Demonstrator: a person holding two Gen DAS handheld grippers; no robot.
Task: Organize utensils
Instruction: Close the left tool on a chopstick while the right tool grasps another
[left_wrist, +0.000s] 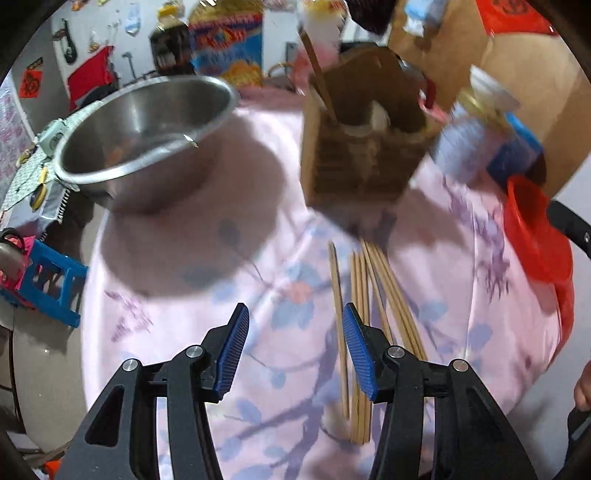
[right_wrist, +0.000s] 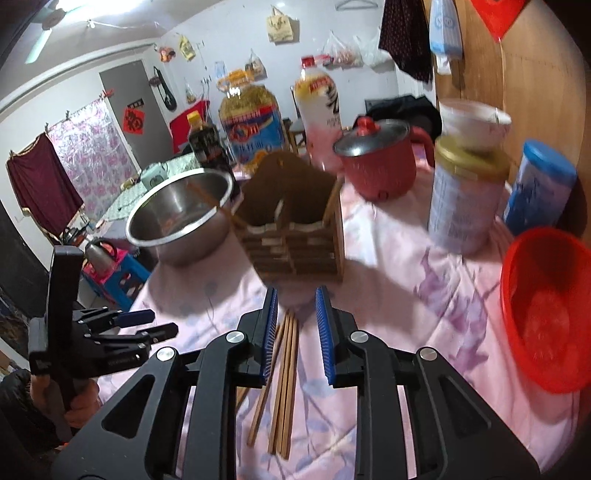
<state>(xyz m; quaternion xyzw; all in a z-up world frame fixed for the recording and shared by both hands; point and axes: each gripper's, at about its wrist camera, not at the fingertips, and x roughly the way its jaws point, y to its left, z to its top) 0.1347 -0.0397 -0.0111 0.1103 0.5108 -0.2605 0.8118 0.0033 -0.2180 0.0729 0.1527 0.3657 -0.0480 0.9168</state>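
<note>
Several wooden chopsticks (left_wrist: 360, 295) lie loose on the pink floral tablecloth (left_wrist: 258, 258), in front of a brown wooden utensil holder (left_wrist: 356, 147) that has chopsticks standing in it. My left gripper (left_wrist: 293, 325) is open and empty, just left of the loose chopsticks. In the right wrist view the chopsticks (right_wrist: 284, 376) lie under my right gripper (right_wrist: 295, 299), which is open above them and holds nothing. The holder (right_wrist: 295, 229) stands just beyond. The left gripper (right_wrist: 147, 325) also shows at the left there.
A steel bowl (left_wrist: 147, 136) sits left of the holder. A red plastic basket (right_wrist: 546, 310), a tin can (right_wrist: 469, 199), a blue-lidded can (right_wrist: 539, 188) and a red pot (right_wrist: 380, 158) stand at the right and back. Bottles (right_wrist: 317, 110) line the far edge.
</note>
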